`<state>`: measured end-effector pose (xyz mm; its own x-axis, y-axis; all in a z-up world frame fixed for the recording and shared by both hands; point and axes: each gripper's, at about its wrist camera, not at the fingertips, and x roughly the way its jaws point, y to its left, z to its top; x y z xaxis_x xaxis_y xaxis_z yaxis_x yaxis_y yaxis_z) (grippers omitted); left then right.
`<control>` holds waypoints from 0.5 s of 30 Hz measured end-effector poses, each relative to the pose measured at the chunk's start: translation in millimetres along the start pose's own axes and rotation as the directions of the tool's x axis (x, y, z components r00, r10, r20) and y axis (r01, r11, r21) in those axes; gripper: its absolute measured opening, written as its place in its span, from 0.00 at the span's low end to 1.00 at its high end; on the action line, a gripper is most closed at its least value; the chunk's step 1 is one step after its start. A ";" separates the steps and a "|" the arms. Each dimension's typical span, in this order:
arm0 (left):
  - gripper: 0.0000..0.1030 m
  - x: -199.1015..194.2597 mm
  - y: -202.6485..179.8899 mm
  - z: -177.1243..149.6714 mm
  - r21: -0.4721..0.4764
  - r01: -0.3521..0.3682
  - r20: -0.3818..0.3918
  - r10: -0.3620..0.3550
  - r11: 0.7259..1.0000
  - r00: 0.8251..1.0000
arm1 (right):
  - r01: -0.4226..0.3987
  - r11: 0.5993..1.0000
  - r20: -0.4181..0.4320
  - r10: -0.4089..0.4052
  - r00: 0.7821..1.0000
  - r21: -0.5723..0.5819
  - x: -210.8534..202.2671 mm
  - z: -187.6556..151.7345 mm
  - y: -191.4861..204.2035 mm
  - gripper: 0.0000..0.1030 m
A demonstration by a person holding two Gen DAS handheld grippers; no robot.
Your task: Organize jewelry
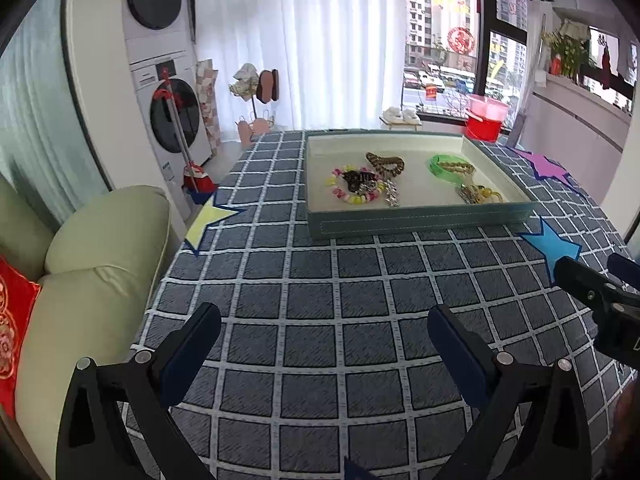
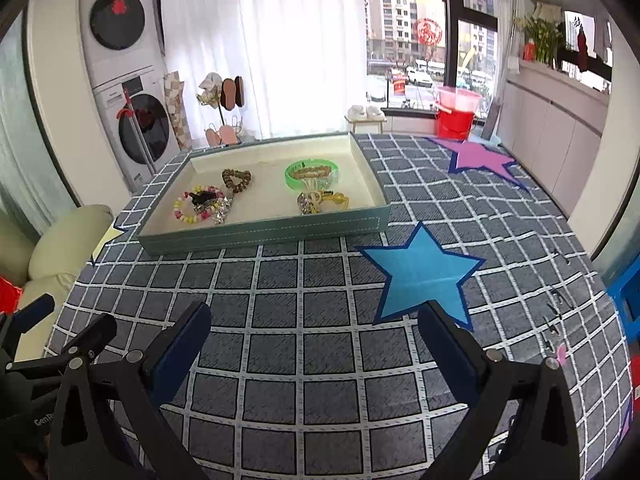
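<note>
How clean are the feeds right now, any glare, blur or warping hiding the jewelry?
Left wrist: backlit curtain blows out white, yet the tray and green bangle stay readable; fisheye bends the grid cloth.
Right wrist: same window glare, tray sharp, edges curved and dark-vignetted.

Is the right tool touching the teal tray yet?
Apart. The right wrist view shows the open right tool hanging over bare checked tablecloth, several squares short of the teal rectangular jewelry tray.
</note>
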<state>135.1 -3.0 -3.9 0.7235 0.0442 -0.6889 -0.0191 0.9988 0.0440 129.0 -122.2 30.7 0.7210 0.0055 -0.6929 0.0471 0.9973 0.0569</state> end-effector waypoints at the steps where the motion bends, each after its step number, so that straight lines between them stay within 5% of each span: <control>1: 1.00 -1.1 1.5 -0.1 -0.009 -0.004 0.004 0.004 1.000 1.000 | 0.001 1.000 0.005 -0.001 1.000 0.001 -1.0 0.4 -0.3 1.00; 15: 1.00 9.2 2.1 14.9 -0.031 -0.054 0.051 0.056 0.998 0.997 | 0.022 0.999 0.042 -0.021 0.999 -0.038 10.1 13.4 2.5 1.00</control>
<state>152.0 -0.7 0.6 0.7557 0.0990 -0.6474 -0.0801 0.9951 0.0587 145.7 -120.6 33.5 0.7481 -0.0182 -0.6633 0.0368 0.9992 0.0141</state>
